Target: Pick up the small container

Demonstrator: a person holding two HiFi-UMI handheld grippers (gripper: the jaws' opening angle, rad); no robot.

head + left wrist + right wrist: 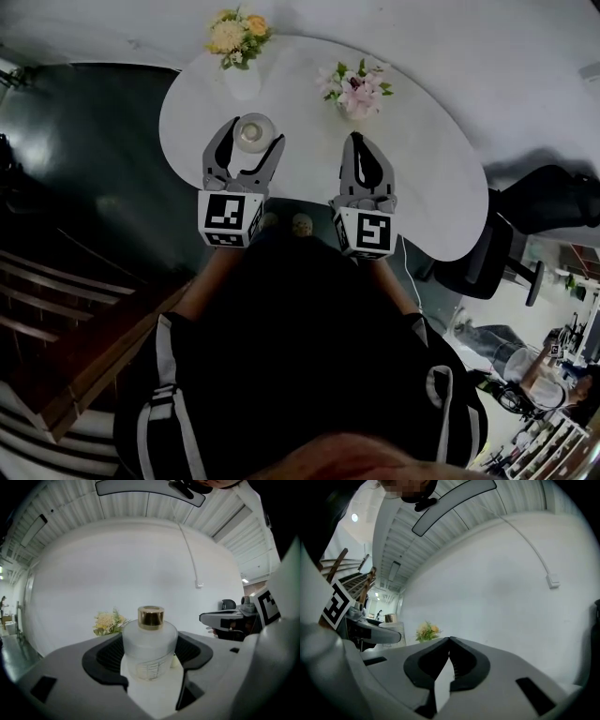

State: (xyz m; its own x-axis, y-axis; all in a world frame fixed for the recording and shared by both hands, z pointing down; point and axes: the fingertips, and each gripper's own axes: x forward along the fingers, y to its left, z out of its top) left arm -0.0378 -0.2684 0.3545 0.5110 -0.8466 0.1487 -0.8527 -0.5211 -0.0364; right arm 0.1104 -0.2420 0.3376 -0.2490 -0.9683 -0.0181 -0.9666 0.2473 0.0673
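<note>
The small container [253, 131] is a frosted bottle with a gold cap, standing upright on the round white table [422, 178]. My left gripper [254, 132] is open, with one jaw on each side of it. In the left gripper view the container [150, 644] fills the gap between the dark pads [105, 656], close to both; contact is not clear. My right gripper [360, 141] hovers over the table to the right, shut on nothing. In the right gripper view its jaws [449, 640] meet at the tips.
A white vase of yellow flowers [236, 37] stands at the table's far edge, and pink flowers [356, 89] sit just beyond the right gripper. A black office chair [497, 253] stands at the right. Dark floor and wooden stairs [56, 281] lie to the left.
</note>
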